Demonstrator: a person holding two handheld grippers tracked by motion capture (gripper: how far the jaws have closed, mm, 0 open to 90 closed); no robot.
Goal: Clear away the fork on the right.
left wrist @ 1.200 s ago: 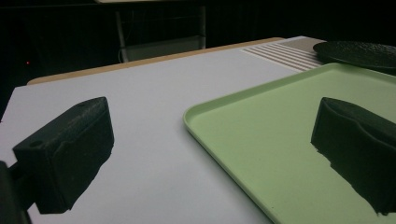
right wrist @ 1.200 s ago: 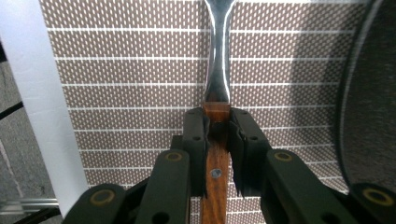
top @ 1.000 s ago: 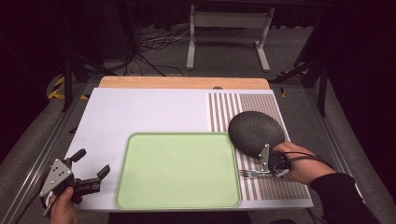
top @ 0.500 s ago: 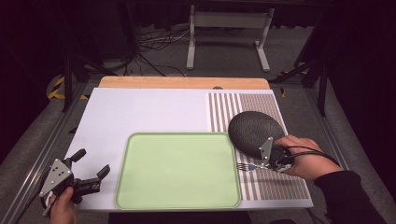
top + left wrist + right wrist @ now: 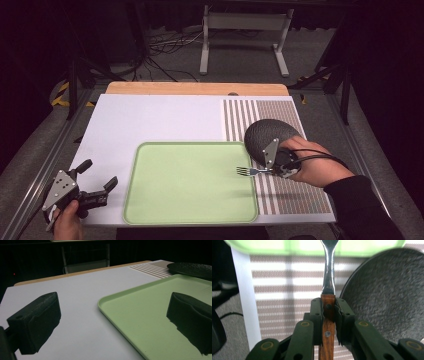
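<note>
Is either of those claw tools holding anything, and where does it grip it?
The right gripper holds a fork by its wooden handle, near the metal neck. The left gripper is open and holds nothing.

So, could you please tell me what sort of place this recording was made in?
Probably a lab or studio set up for recording, not a home: dark drapes surround the table, loose cables and a metal stand sit on the carpeted floor behind it, and a person works with handheld grippers.

The right gripper (image 5: pixel 328 312) had dark green-black jaws with small screws and brass-ringed pivots on its linkage arms. A black cable looped over the black-sleeved right hand (image 5: pixel 312 167). The left gripper (image 5: pixel 97 182) carried a grey three-cornered plate.
</note>
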